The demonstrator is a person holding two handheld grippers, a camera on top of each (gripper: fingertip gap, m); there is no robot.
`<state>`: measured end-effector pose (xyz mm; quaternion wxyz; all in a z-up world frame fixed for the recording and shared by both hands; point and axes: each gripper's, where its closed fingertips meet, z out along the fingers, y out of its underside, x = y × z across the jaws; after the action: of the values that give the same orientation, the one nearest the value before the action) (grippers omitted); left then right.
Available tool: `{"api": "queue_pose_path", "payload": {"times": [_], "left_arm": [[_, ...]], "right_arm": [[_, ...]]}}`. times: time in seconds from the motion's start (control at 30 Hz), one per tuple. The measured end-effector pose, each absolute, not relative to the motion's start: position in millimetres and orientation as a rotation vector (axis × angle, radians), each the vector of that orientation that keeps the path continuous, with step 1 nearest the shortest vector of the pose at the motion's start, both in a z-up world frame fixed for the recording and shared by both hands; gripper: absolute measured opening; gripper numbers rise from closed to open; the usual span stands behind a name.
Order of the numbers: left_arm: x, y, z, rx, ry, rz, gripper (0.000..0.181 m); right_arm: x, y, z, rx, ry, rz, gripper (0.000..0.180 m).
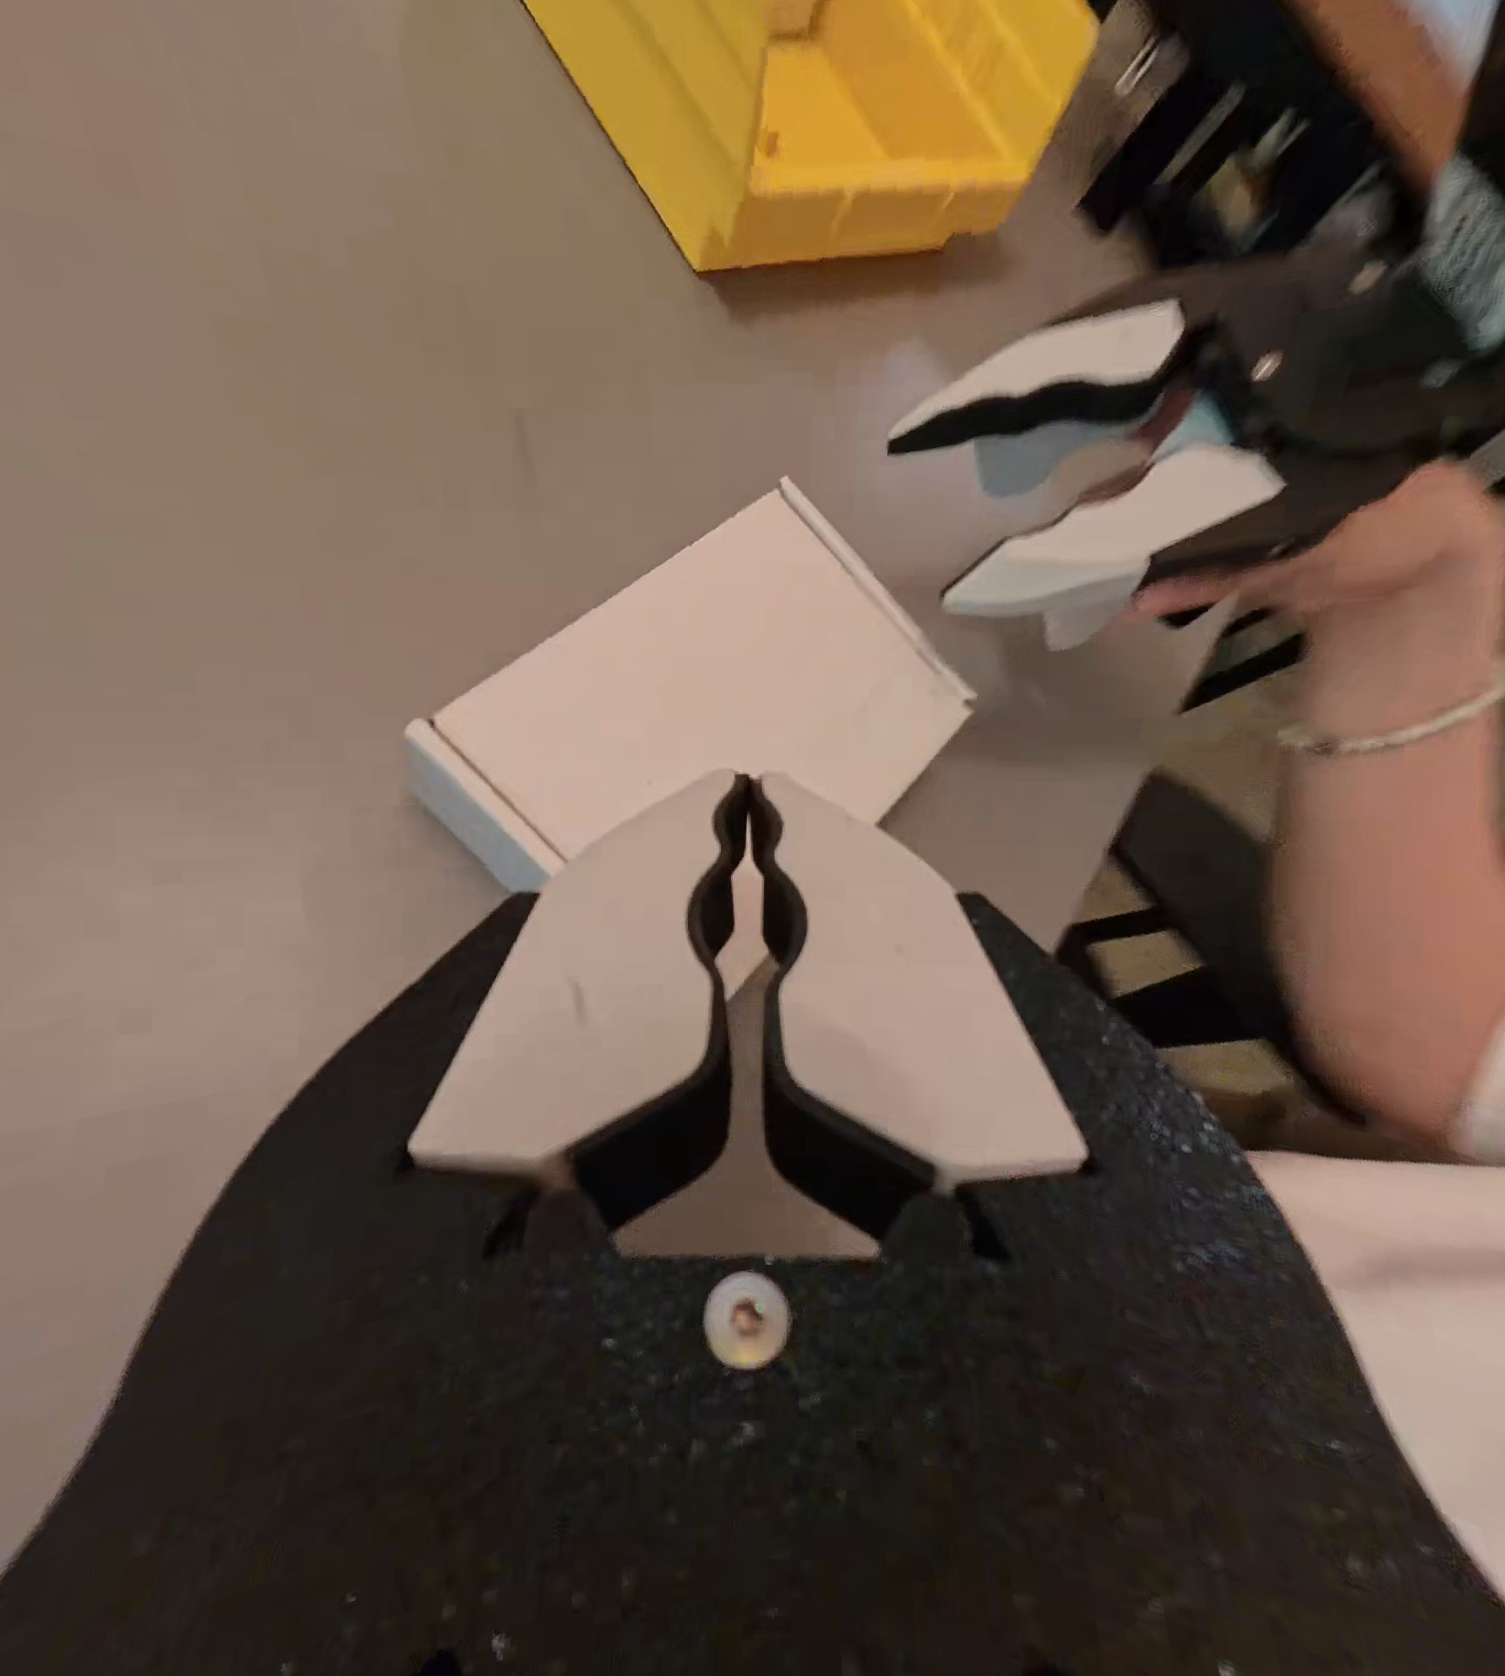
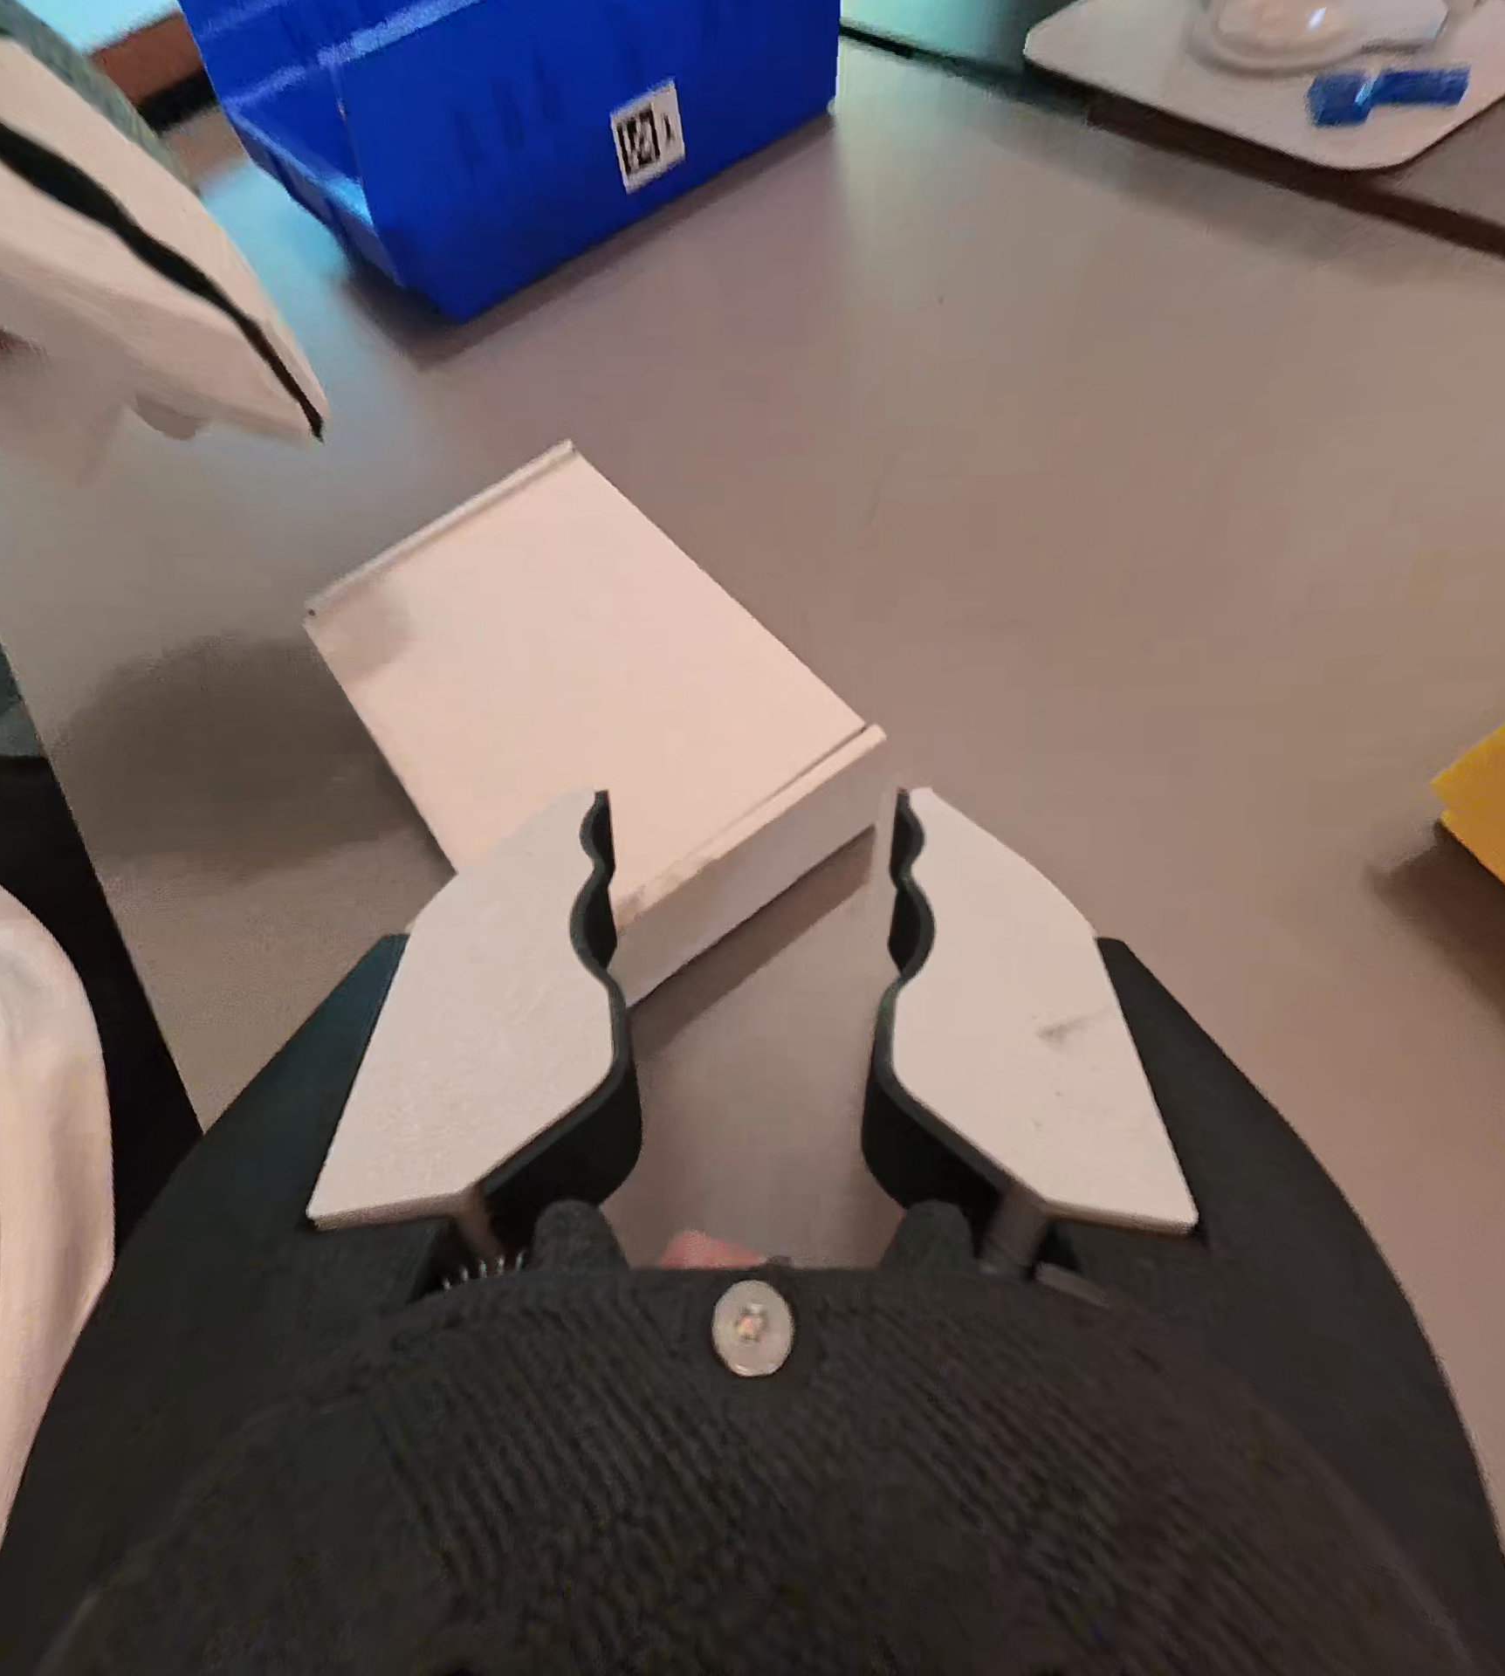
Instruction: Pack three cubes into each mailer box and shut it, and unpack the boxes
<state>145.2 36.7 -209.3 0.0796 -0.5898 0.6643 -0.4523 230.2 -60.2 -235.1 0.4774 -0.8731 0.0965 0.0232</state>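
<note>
I have the white mailer box (image 2: 590,689) lying flat and shut on the grey counter (image 2: 1093,544), just ahead of both tools. My left gripper (image 1: 747,789) has its fingers pressed together, holding nothing, its tips over the box's near edge. My right gripper (image 2: 749,816) stands wide and empty, above the box's near corner. A blue bin (image 2: 495,136) sits beyond the box, a yellow bin (image 1: 830,118) off to the side. The blurred things at the counter's far corner I cannot identify.
</note>
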Motion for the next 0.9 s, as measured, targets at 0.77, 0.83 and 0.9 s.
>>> {"api": "queue_pose_path", "payload": {"times": [0.77, 0.83, 0.9], "left_arm": [[152, 50, -259, -2.015, 1.973, -1.444, 0.0], [152, 51, -259, -2.003, 1.951, -1.456, 0.0], [150, 54, -259, -1.997, 1.929, -1.462, 0.0]], "right_arm": [[241, -73, -258, -1.964, 0.729, 0.579, 0.07], [227, -64, -257, -1.956, 0.683, 0.662, 0.07], [222, -62, -264, -2.009, 0.693, 0.678, 0.07]]}}
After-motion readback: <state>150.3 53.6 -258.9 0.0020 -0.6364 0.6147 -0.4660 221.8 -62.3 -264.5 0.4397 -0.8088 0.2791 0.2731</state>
